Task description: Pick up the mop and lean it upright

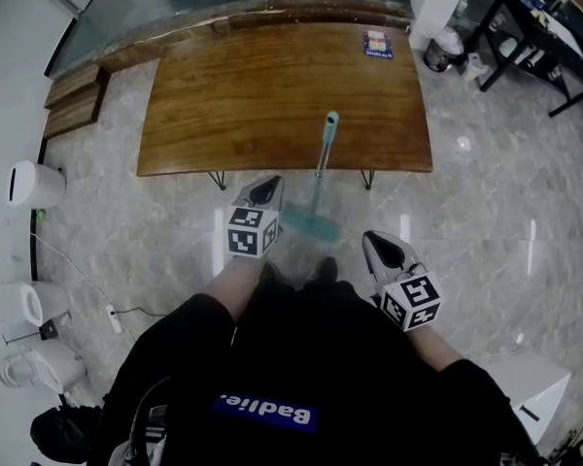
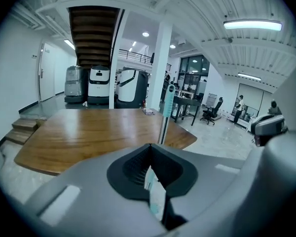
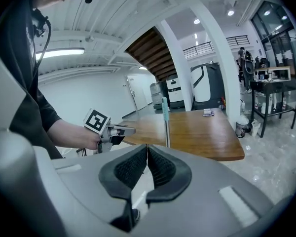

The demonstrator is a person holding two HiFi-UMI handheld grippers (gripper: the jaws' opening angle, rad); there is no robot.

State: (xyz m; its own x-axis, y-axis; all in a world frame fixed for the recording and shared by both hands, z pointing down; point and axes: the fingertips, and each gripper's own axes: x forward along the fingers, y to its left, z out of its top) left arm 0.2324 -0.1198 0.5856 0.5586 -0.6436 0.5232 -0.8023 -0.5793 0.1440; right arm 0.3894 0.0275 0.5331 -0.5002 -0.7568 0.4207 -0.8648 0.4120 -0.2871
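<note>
The mop stands upright, its pole [image 1: 321, 158] leaning on the front edge of the wooden table [image 1: 272, 95]. Its teal grip [image 1: 330, 119] is at the top and its teal head [image 1: 309, 225] rests on the floor. My left gripper [image 1: 267, 186] is just left of the pole, apart from it, shut with nothing between the jaws. My right gripper [image 1: 378, 242] hangs lower right of the mop head, also shut and empty. In the left gripper view the pole [image 2: 163, 127] rises beyond the closed left gripper [image 2: 149, 145]. The right gripper view shows the pole [image 3: 166, 127] and the left gripper [image 3: 124, 130] past the closed right gripper [image 3: 147, 145].
A small booklet [image 1: 377, 44] lies at the table's far right. White bins [image 1: 34, 184] and a floor cable [image 1: 87, 284] line the left wall. A waste bin [image 1: 442, 51] and a black desk [image 1: 525, 37] stand at the upper right. A white box [image 1: 525, 396] sits lower right.
</note>
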